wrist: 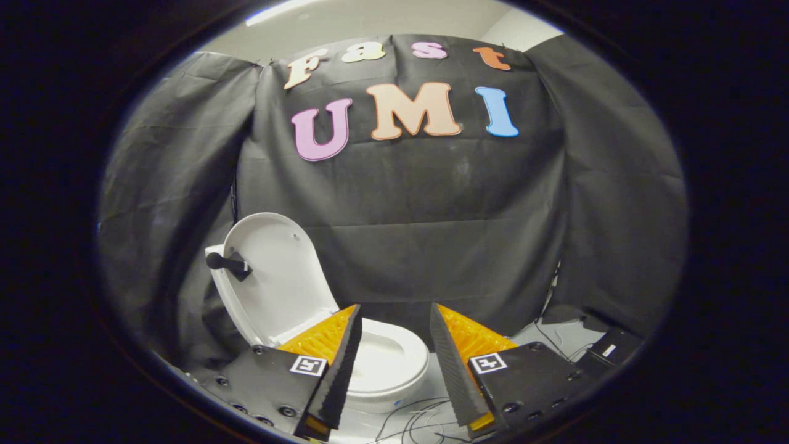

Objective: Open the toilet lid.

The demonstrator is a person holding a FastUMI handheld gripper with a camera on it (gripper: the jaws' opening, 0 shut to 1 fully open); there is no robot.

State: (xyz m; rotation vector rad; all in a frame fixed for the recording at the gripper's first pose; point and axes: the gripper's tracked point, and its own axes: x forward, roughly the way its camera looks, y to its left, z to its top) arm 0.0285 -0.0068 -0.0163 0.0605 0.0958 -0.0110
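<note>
A white toilet (pixel 385 370) stands on the floor just beyond my fingers. Its lid (pixel 280 277) is raised upright, tilted back toward the black cloth wall, with its inner face turned to me. A short dark handle (pixel 227 264) sticks out from the lid's left edge. The seat ring and the bowl's inside show between my fingers. My gripper (pixel 394 320) hangs above the bowl's front, open, with nothing between its fingers and touching nothing.
Black cloth walls close in behind and on both sides of the toilet. Loose cables (pixel 413 419) trail over the pale floor in front of the bowl. A dark box (pixel 613 348) with more cables sits on the floor at the right.
</note>
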